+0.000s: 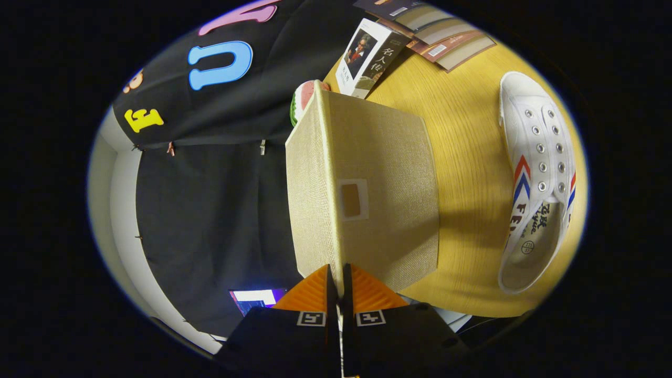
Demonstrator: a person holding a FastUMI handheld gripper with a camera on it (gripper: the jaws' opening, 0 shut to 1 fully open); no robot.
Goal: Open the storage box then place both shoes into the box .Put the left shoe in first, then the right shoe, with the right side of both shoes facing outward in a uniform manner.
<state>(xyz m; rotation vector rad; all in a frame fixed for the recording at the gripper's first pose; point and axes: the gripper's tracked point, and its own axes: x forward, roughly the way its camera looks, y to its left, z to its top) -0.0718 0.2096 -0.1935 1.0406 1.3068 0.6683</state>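
The storage box [367,194], a beige woven-fabric cube, stands on the wooden table [472,131] near its back edge, against the black booth wall [210,210]. Its lid [310,189] is swung up on edge, and the gripper [336,286] is clenched on it: the 2 fingers press the thin rim of the lid from either side, with the panel running away straight ahead of them. The box face beside the lid carries a small pale-framed label window [352,199]; nothing can be read in it. The inside of the box is hidden.

1 white canvas shoe [535,184] lies on the table well apart from the box, toward the front edge. It has metal eyelets, no laces visible, and red and blue chevron stripes on its side; red letters below the stripes are cut off by the curve, and the insole carries dark printed script too small to read.

Behind the box, touching its far corner, sits a red and green object [302,100], like a watermelon slice. Near it a book [367,58] bears the printed characters 名人传. Beyond lie several fanned flat booklets [441,37].
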